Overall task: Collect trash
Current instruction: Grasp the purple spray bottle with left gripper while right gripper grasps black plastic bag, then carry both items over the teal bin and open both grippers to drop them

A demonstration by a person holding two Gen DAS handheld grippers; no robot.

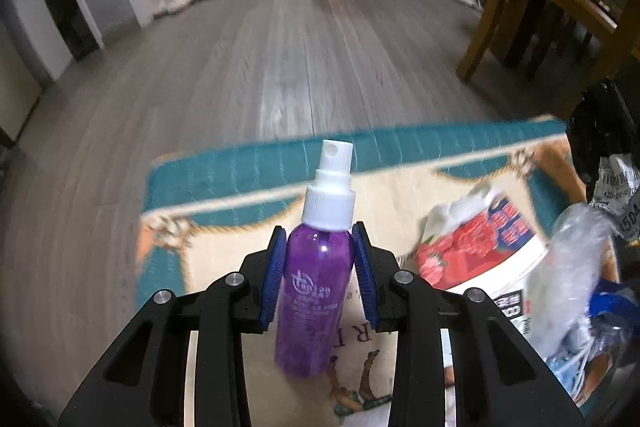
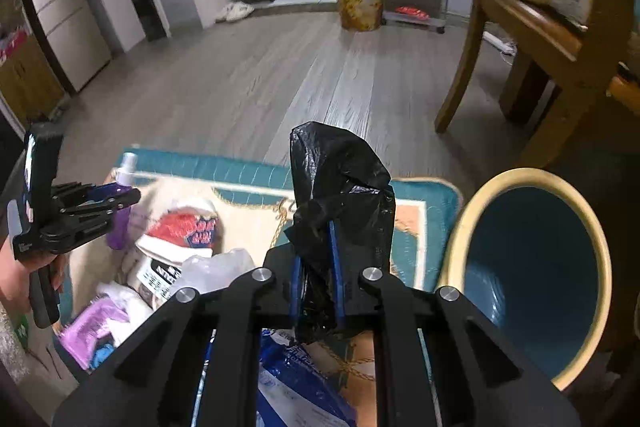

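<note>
Left gripper (image 1: 320,263) clamps purple plastic spray bottle (image 1: 312,291), right gripper (image 2: 316,267) clamps crumpled black plastic bag (image 2: 340,187); neither binned yet, wrappers litter patterned teal-bordered rug (image 1: 240,163), near-right teal bin (image 2: 532,267) looks empty.

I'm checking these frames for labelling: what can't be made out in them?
- Left wrist view: print on the purple spray bottle is blurred.
- Left wrist view: the clear plastic wrapper is smeared by motion and cut by the right edge.
- Right wrist view: the black bag hides the right gripper tips.
- Right wrist view: the bin bottom is cut off.
</note>
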